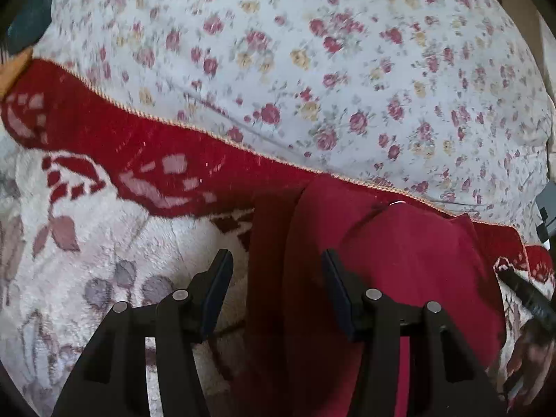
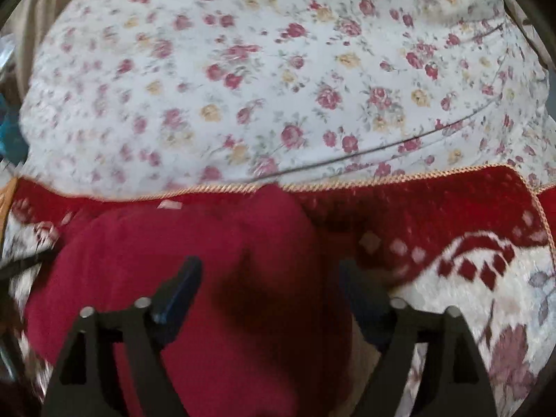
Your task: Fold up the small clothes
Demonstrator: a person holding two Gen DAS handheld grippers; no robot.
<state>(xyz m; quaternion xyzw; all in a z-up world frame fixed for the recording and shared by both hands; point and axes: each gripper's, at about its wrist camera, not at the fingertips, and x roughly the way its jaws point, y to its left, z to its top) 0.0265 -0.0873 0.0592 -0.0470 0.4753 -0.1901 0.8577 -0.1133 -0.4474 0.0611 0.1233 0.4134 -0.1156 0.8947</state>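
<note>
A small dark red garment [image 1: 399,260] lies on a white and red patterned blanket [image 1: 104,250]. My left gripper [image 1: 276,260] is open just above the garment's left edge, with a fold of the cloth between its fingers. In the right wrist view the same garment [image 2: 173,243] fills the lower middle. My right gripper [image 2: 267,271] is open over the garment's right part, near its right edge. Neither gripper holds the cloth. A small white tag [image 1: 396,203] shows at the garment's far edge.
A white sheet with small red and yellow flowers [image 1: 312,69] covers the bed beyond the blanket's gold-corded edge [image 1: 194,127]. A thin dark cable [image 2: 382,149] lies across the sheet. A dark object [image 1: 524,295] and a hand show at the right edge.
</note>
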